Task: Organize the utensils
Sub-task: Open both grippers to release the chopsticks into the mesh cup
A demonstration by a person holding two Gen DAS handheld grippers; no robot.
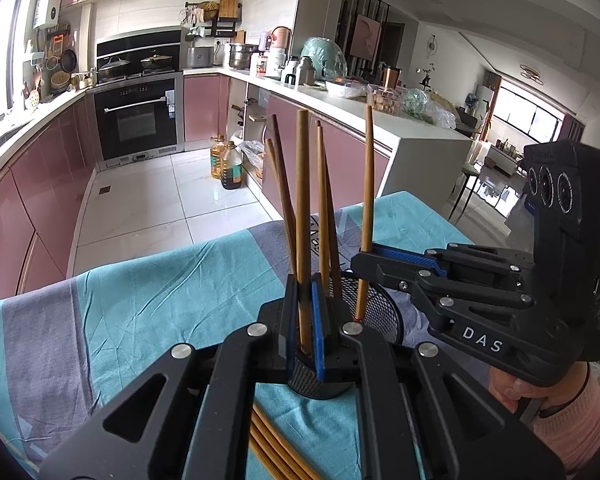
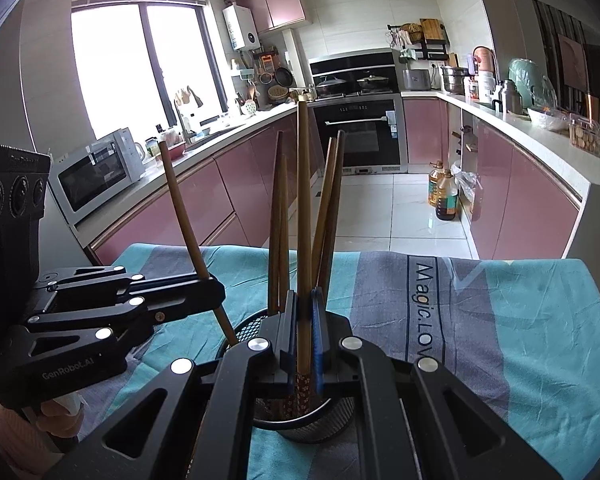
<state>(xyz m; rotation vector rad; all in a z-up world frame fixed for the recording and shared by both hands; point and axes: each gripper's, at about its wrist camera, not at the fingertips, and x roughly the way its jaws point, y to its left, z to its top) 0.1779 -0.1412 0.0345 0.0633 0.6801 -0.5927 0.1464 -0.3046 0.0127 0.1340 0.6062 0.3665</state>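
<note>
A black mesh holder (image 1: 382,312) stands on the cloth-covered table; it also shows in the right wrist view (image 2: 308,426). Several wooden chopsticks (image 1: 284,200) stand in it. My left gripper (image 1: 304,320) is shut on one upright chopstick (image 1: 302,208) over the holder. My right gripper (image 2: 304,328) is shut on another chopstick (image 2: 304,208), its patterned end inside the holder. In the left wrist view the right gripper (image 1: 362,264) comes in from the right with its chopstick (image 1: 367,184). In the right wrist view the left gripper (image 2: 216,294) holds its chopstick (image 2: 184,216) tilted.
The table has a teal and grey cloth (image 1: 140,304). More chopsticks (image 1: 276,448) lie on it under my left gripper. Beyond the table edge are kitchen floor, pink cabinets (image 2: 236,184), an oven (image 1: 138,120) and oil bottles (image 1: 226,162).
</note>
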